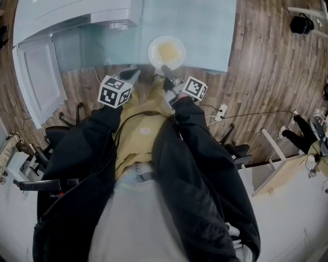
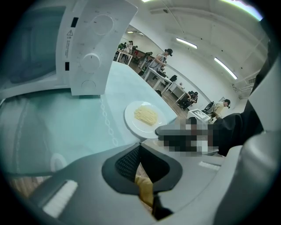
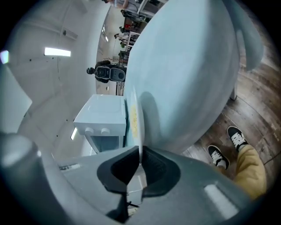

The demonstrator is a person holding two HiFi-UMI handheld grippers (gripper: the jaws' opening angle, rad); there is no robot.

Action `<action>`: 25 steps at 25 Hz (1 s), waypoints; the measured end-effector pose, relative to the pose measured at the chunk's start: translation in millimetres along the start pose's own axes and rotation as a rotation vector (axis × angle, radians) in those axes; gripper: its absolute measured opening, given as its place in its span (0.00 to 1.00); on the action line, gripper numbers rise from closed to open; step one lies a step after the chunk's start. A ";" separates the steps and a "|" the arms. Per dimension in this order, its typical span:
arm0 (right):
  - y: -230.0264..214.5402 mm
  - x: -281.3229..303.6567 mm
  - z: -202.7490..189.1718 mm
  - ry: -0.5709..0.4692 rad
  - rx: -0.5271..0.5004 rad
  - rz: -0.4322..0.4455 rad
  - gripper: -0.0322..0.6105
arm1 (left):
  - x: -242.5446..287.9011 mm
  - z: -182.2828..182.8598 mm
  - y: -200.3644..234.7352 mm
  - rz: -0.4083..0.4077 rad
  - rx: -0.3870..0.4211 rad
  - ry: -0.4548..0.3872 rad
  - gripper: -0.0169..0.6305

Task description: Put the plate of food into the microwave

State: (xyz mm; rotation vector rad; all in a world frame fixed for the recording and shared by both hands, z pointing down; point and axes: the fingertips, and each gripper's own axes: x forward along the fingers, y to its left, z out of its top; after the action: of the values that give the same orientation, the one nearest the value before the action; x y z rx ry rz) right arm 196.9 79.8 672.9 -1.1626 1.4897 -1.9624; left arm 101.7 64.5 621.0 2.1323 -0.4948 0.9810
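My right gripper [image 1: 166, 69] reaches forward, pinching the plate [image 1: 152, 51] at its near rim. My left gripper [image 1: 133, 74] hangs beside it, jaws pressed together.

I wear a black long-sleeved jacket [image 1: 205, 169], a pale grey top [image 1: 138, 225] and mustard-yellow trousers [image 1: 130, 148]. My left gripper [image 1: 136, 72] and right gripper [image 1: 165, 68] each bear a black-and-white marker cube.

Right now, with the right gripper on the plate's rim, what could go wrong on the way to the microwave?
1. The right gripper pinches only the near rim of the plate, so once lifted the plate may tilt and the food may slide off.
2. The left gripper, shut and empty, sits on the microwave side of the plate; the plate might bump it in passing.
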 end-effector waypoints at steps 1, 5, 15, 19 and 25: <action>0.4 -1.7 0.1 -0.003 -0.004 -0.002 0.07 | -0.9 0.3 0.6 0.001 -0.005 -0.004 0.03; 6.6 -1.4 -8.1 0.040 -0.031 0.030 0.07 | -5.4 0.8 3.3 0.007 -0.025 -0.024 0.02; 35.0 24.3 -51.7 0.208 -0.095 0.121 0.07 | -33.1 -14.2 27.7 0.060 -0.101 -0.086 0.02; 49.2 48.2 -68.6 0.276 -0.132 0.135 0.07 | -50.9 -24.4 46.8 0.096 -0.153 -0.125 0.02; 71.2 85.1 -92.1 0.358 -0.145 0.149 0.07 | -79.2 -40.5 74.9 0.161 -0.234 -0.182 0.02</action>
State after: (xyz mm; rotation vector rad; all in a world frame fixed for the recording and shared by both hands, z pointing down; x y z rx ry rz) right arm 63.2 46.1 630.8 -0.7525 1.8655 -2.0633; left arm -13.2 48.4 612.1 2.0008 -0.8398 0.7753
